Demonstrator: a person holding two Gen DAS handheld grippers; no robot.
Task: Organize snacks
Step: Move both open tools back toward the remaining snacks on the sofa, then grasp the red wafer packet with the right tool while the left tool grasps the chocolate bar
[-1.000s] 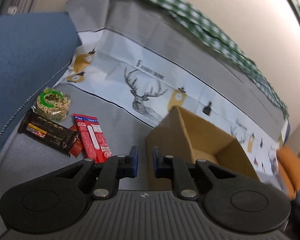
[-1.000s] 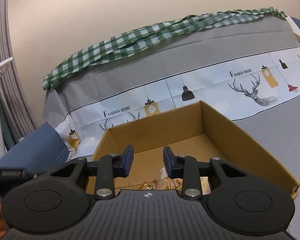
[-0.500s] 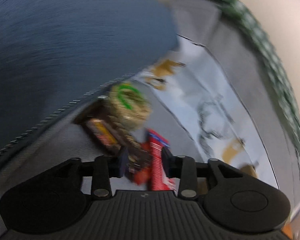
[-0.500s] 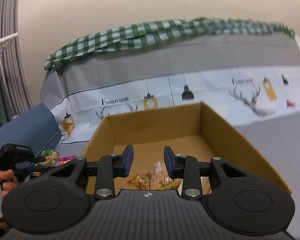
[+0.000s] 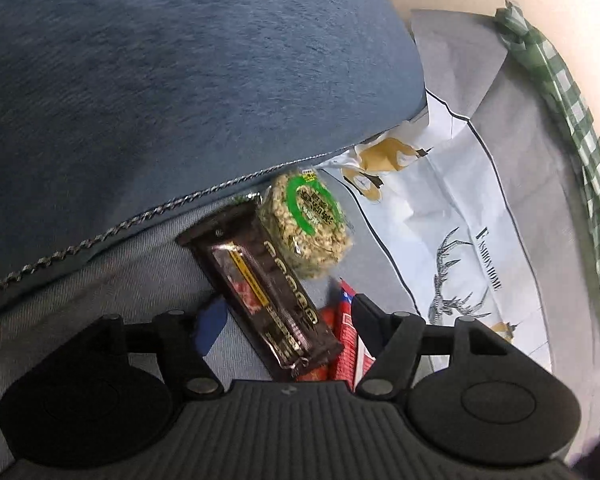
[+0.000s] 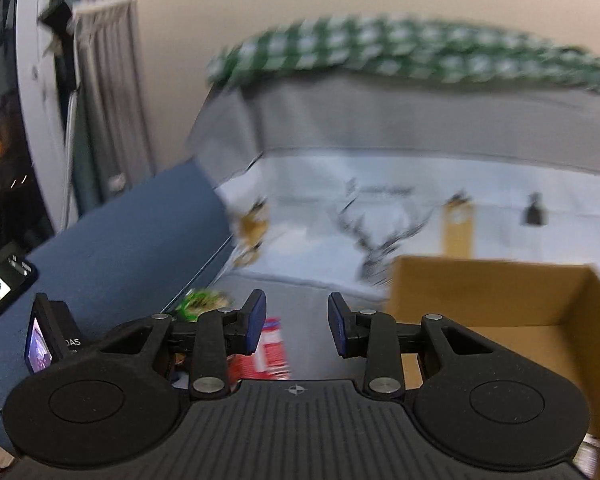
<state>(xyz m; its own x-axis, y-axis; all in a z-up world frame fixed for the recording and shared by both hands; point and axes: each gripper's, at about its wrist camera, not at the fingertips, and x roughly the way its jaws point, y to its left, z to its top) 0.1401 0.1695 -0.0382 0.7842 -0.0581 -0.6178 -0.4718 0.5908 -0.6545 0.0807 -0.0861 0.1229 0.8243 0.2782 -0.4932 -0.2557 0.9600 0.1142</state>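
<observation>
In the left wrist view my left gripper is open wide, its fingers either side of a dark brown snack bar lying on the grey cloth. A round rice cake with a green label lies just beyond it, and a red packet lies under the bar's right end. In the right wrist view my right gripper is open and empty, above the red packet, with the rice cake to the left. The cardboard box stands to the right.
A blue cushion rises right behind the snacks. The printed deer cloth and a green checked cloth cover the backrest. The left gripper's camera unit shows at the left of the right wrist view.
My left gripper swung left from the box to the snacks and opened wide around the brown bar. My right gripper turned left away from the box interior; its view is blurred by motion.
</observation>
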